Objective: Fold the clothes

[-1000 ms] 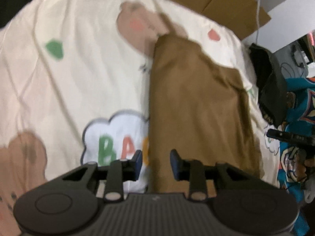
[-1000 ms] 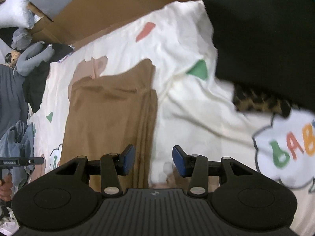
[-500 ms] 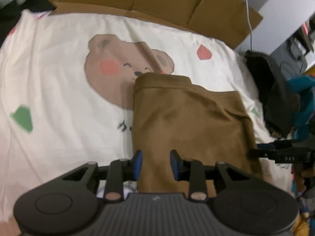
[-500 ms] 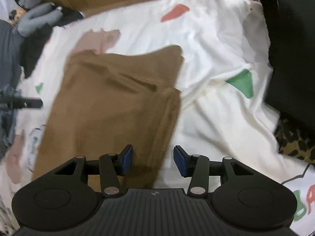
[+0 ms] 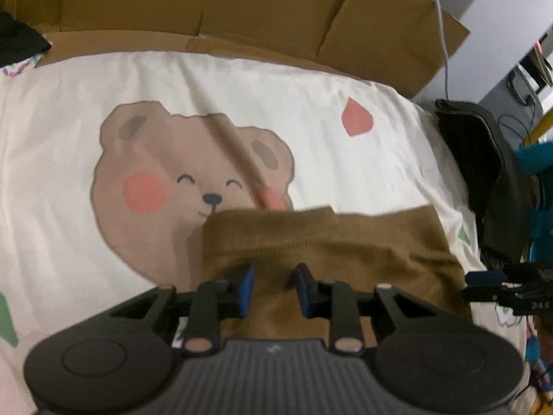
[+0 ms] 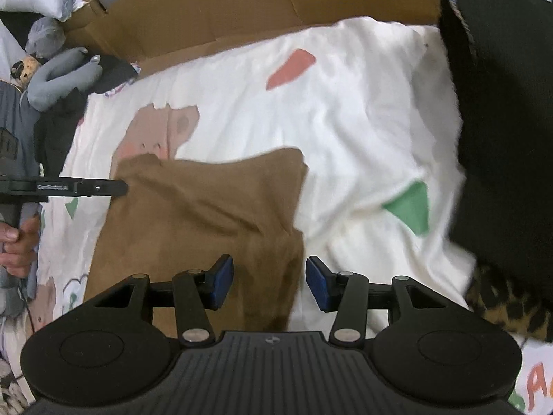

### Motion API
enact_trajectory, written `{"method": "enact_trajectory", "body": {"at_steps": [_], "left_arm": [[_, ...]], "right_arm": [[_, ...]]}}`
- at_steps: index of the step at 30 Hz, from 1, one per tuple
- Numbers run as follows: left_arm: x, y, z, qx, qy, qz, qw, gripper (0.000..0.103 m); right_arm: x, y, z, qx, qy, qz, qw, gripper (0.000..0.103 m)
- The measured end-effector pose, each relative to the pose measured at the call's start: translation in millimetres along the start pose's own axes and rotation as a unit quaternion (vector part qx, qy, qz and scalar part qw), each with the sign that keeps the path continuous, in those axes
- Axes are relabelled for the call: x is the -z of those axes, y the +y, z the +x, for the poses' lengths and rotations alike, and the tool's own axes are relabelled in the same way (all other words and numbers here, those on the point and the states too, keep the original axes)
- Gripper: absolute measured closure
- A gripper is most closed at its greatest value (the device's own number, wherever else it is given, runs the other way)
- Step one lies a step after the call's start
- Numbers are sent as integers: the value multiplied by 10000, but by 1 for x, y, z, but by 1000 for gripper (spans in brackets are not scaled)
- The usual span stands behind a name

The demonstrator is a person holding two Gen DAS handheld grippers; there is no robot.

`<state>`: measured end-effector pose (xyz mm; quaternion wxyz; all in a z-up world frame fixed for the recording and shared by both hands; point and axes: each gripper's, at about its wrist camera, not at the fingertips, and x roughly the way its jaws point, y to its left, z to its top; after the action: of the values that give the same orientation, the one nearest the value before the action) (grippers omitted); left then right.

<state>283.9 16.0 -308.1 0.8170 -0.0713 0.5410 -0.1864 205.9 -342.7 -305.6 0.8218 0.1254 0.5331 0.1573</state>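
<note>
A brown folded garment (image 5: 345, 242) lies flat on a cream bear-print bedsheet (image 5: 242, 103). In the left wrist view my left gripper (image 5: 275, 287) hangs over the garment's far left corner, just short of the stitched hem. Its jaws are closing, with brown cloth showing in the narrow gap and no pad clearly pressing on it. In the right wrist view the garment (image 6: 193, 214) spreads to the left. My right gripper (image 6: 269, 283) stands open over its right edge, nothing gripped. The left gripper's fingertip (image 6: 103, 186) reaches the garment's far left corner there.
Flattened cardboard (image 5: 242, 10) lines the far side of the bed. A black garment (image 6: 501, 121) and a leopard-print cloth (image 6: 508, 307) lie to the right. A grey plush toy (image 6: 58, 76) and piled clothes sit at the left. A person's hand (image 6: 17, 238) holds the left gripper.
Both grippers have travelled along the brown garment toward its far end. The left one now sits at the hem by the bear's face, its jaws slightly narrower. The right one's jaws stay wide.
</note>
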Motion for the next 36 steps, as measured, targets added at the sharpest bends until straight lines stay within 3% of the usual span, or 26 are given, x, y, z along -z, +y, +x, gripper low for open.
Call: {"method": "enact_trajectory", "body": {"at_steps": [4,7,10,15,25,26,27,28,31,36], "left_arm": [[-8,7,12,-38,45,-199,9998,76],[-10,11,22,-117,127,-293,9994,85],[-10,11,21,-178,126,-305,9993,91],[-5,10,-4,-120,17,-142,9998,70],[25,48,-20,-130,204,-760,9968,68],[28,52,-18,-111,222,-857,9960,68],[29,55,-16,-97,244,-922,9954,68],[31,57,-13,-83,266,-973,9949,67],[35,63,-6,-42,311,-1097,9935,64],[37,64,-8,163,248,-1089,9936,58]], "right_arm": [[-4,1,17,206,57,5,9998,50],[0,-11,19,337,44,264,9991,50],[8,-23,14,143,-37,524,9985,50],[13,-26,14,-124,-144,752,9970,50],[10,-30,35,-352,-46,1199,9922,51],[10,-30,35,-364,-41,1222,9918,53],[9,-30,34,-372,-35,1234,9917,65],[9,-30,33,-370,-33,1238,9916,71],[8,-26,27,-335,-62,1216,9920,80],[5,-19,14,-413,-196,1152,9923,85]]}}
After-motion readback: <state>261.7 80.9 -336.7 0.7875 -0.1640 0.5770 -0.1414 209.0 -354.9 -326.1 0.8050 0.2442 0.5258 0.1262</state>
